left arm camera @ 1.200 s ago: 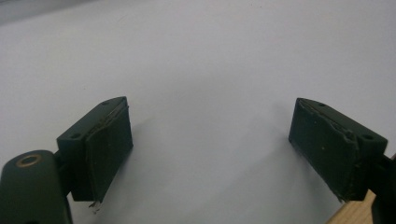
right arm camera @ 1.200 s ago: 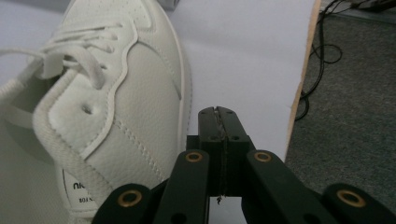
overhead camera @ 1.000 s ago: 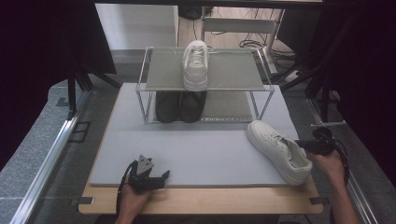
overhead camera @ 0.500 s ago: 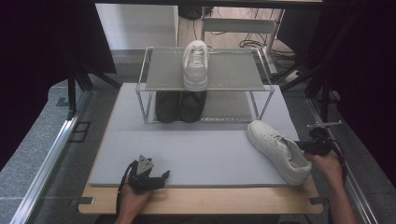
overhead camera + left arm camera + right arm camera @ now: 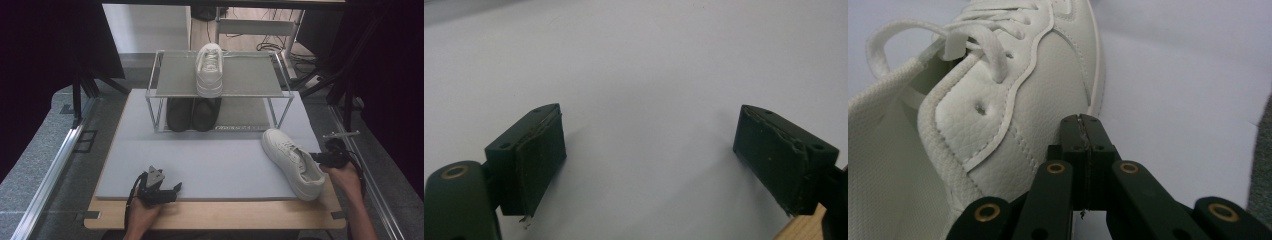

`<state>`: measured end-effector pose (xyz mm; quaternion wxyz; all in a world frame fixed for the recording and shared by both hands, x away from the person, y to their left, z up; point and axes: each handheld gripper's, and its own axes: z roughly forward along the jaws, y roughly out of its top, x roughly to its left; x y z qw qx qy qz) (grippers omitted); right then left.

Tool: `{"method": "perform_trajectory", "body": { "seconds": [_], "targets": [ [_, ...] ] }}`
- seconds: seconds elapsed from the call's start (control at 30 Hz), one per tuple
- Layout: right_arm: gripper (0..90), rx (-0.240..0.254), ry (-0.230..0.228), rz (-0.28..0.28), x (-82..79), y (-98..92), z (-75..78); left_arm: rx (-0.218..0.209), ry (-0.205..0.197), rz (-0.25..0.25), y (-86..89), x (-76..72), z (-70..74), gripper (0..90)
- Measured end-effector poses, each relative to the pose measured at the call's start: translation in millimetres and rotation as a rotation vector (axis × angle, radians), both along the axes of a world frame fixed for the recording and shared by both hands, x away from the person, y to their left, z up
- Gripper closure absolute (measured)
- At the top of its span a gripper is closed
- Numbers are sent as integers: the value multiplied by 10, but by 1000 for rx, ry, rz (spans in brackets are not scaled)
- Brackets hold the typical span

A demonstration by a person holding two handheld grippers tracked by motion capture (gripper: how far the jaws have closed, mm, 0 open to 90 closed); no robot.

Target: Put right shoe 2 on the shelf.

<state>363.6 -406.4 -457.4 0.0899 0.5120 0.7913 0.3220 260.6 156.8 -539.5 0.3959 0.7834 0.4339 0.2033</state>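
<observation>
The loose white shoe lies on its sole at the right side of the grey mat, in front of the rack and well apart from it, with the toe turned toward the rack and the heel near the front edge of the mat. Compared with one second before, the shoe has not moved in any way I can see. The only change is small: your right gripper has come a little closer to the side of the shoe. Its jaws are pressed together with nothing between them, and in the right gripper view the tips stand against the leather low on the side, just above the sole; I cannot say for sure if they touch it or are only just beside it. For the work this means, in my judgement, that the shoe is not yet gripped. Closed tongs at this place can only push it. If you want to lift the shoe up beside its partner on the top shelf, you must first open the jaws and take the collar or the side wall between them. Your left gripper has stayed at the front of the mat, left of the middle, with its jaws wide apart and only bare mat between them. The black shoes stand on the lower shelf, untouched.
</observation>
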Motion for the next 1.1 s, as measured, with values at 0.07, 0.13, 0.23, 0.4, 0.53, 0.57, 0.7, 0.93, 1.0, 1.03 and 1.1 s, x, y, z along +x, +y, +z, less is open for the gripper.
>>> {"method": "perform_trajectory", "body": {
  "seconds": [0.07,0.13,0.23,0.4,0.53,0.57,0.7,0.93,1.0,1.03,1.1],
  "targets": [
    [897,2,3,6,5,31,1,0,0,0,0,0,0,131],
    [897,0,-2,15,10,75,-2,0,0,0,0,0,0,131],
    [897,7,-2,31,17,149,-8,0,0,0,0,0,0,131],
    [897,10,-6,58,39,255,-16,0,0,0,0,0,0,131],
    [897,10,-9,71,65,337,-20,0,0,0,0,0,0,131],
    [897,13,-8,75,71,357,-22,0,0,0,0,0,0,131],
    [897,15,-9,89,94,430,-26,0,1,0,0,0,0,131],
    [897,26,-9,123,132,601,-35,-1,1,1,0,0,0,131],
    [897,28,-10,138,145,660,-40,-1,1,1,0,0,0,131],
    [897,28,-10,145,151,691,-42,0,1,0,1,0,1,131],
    [897,30,-10,159,162,755,-45,-1,1,0,1,0,0,131]
  ]
}}
